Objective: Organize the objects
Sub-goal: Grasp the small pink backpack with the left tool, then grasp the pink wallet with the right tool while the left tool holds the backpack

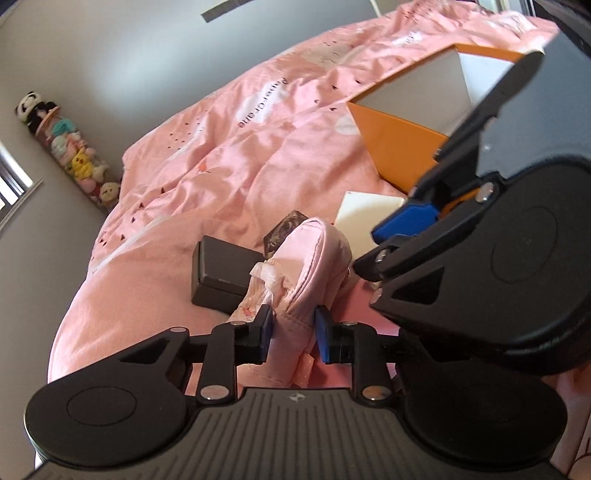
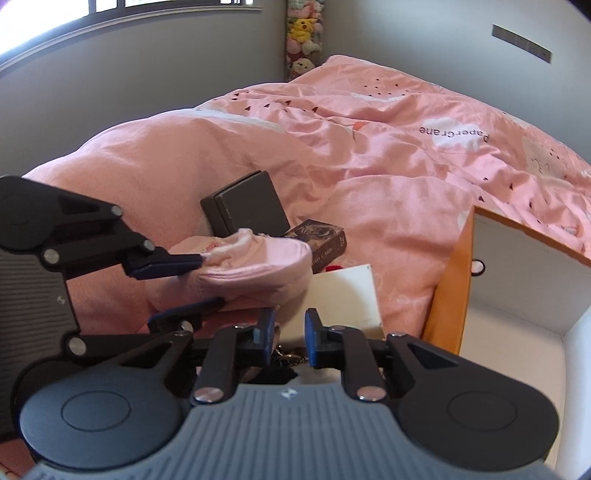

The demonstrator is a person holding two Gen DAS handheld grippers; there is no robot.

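We noted the pink pouch (image 1: 314, 266) lying on the pink quilt (image 1: 229, 147), its near end pinched between the jaws of the left gripper (image 1: 294, 332); both blue pads pressed into the fabric, jaws nearly closed on it. A floral-printed cloth (image 1: 255, 299) protruded from the pouch mouth beside the left-hand pad. Beyond those jaws, touching the pouch, sat a dark grey box (image 1: 218, 273), and just beside it a patterned card box (image 1: 284, 230).

We saw the right gripper (image 2: 289, 336) with jaws partly open, a narrow gap between the pads and nothing held. Ahead of its jaws lay a white card (image 2: 343, 295), partly under the pouch (image 2: 255, 269). Below the jaws a small dark item with a metal ring showed; we could not tell what it was. To the right of these jaws stood an orange-edged box (image 2: 450, 284) with a white interior, resting on the quilt. Plush toys (image 2: 301, 33) stood stacked in the far corner.
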